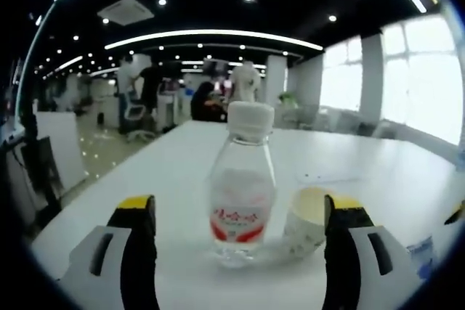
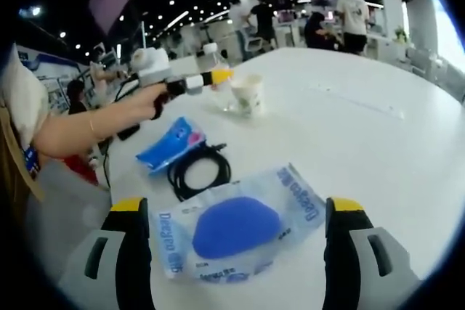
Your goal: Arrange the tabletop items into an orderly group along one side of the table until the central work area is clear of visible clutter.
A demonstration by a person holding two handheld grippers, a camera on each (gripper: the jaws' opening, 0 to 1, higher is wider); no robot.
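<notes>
Clear bottle (image 1: 242, 194) upright beside tipped paper cup (image 1: 307, 221).

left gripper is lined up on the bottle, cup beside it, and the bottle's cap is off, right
Not quite: the bottle has its white cap on, as the left gripper view shows. The left gripper is lined up on it, with the cup beside it.

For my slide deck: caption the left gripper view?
Open hand-held gripper approaches a water bottle beside a paper cup.
</notes>
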